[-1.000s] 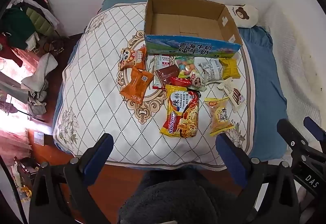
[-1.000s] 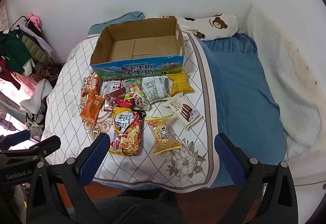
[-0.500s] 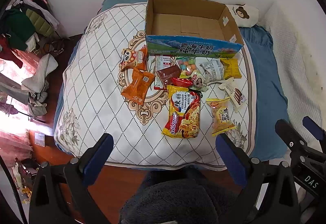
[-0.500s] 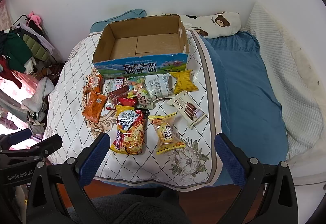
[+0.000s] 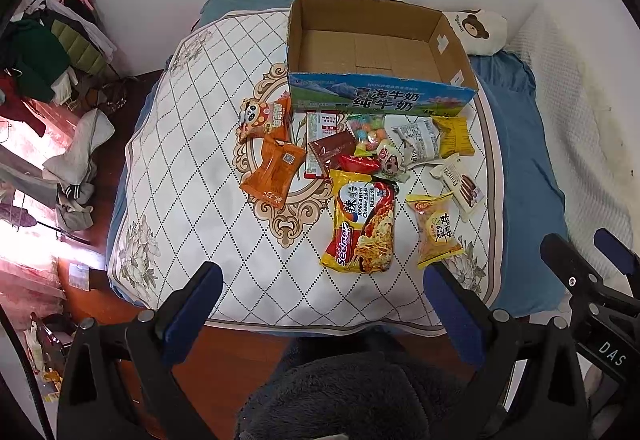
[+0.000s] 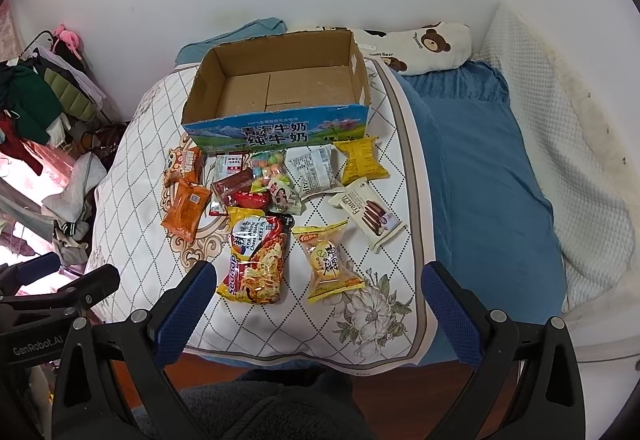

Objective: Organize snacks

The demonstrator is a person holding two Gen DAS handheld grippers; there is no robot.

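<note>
1. Right wrist view shows the biggest thing, the quilted bedcover (image 6: 132, 176): soft fabric with a diamond pattern, so every packet lies on a yielding surface that will sink a little under pressure.
2. Next is the cardboard box (image 6: 280, 128), open at the top and with nothing inside, standing at the far end of the cover. It is stiff and probably light; the snacks lie just in front of its printed blue wall.
3. The noodle packet (image 6: 256, 256) is the largest snack, closest to the grippers. Its film looks glossy and slippery, and the block inside is probably brittle, so I would pinch it at the sealed end, not squeeze the middle.
4. The yellow pastry packet (image 6: 332, 264) lies just beside it, puffed and light; the crimped edge is the safe place to hold.
5. The white wafer packet (image 6: 370, 214) is flat and a little stiff; its content could crack.
6. The orange packet (image 6: 186, 210) lies on the left side, thin and crinkly.
7. Smaller pieces in the middle, like the candy bag (image 6: 269, 166), overlap each other and need a careful fingertip grasp.
8. The right gripper (image 6: 314, 288) and the left gripper (image 5: 320, 288) both have the jaws spread wide, hold nothing, and hover at the near edge of the bed.
</note>
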